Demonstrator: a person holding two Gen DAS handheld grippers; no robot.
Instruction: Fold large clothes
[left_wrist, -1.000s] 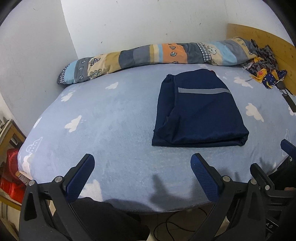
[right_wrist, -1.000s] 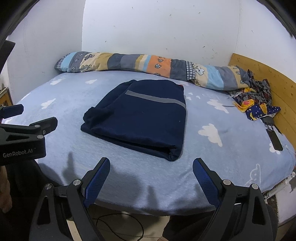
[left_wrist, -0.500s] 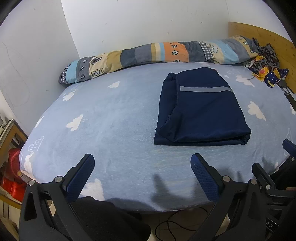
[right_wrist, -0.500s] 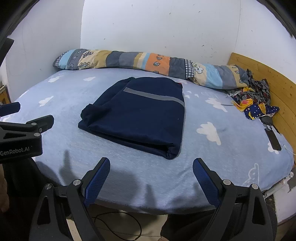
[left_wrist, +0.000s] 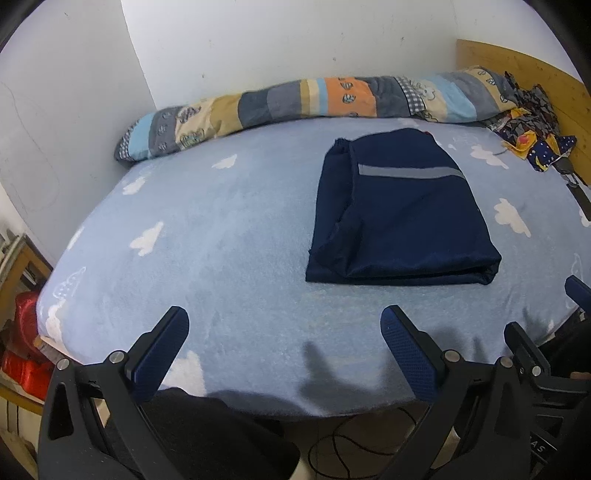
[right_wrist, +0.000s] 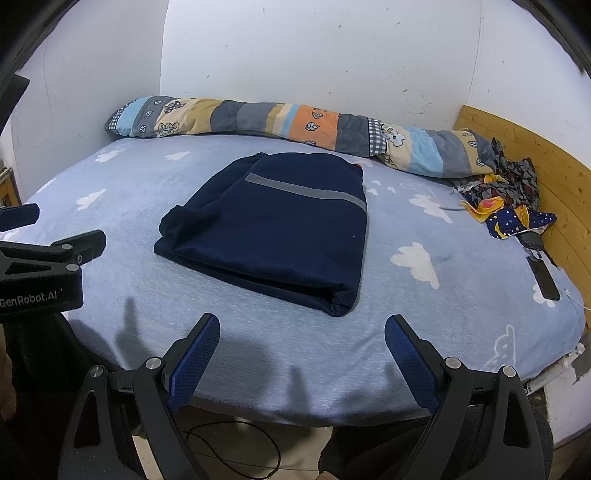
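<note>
We hold both claws back at the near edge of the bed, and over the last second very little has changed: the views have only drifted a touch, while the folded navy-blue garment with a grey reflective stripe has kept its shape and its spot on the light-blue fleece bedsheet printed with white clouds. Our left gripper stands released, jaws spread wide and empty, with the garment at about one o'clock from it and well apart. Our right gripper is likewise released and empty, the garment at about eleven o'clock. The bundle lies as a compact rectangle, layers stacked, folded edge toward us, touching nothing but the sheet. Beyond it, at twelve o'clock, the long patchwork bolster in orange, blue and grey runs along the wall, and a crumpled multicoloured patterned cloth sits at two o'clock by the wooden headboard. We judge the fold finished and this pause a retreat; a loose flap on the bundle's left side could still want tidying.
</note>
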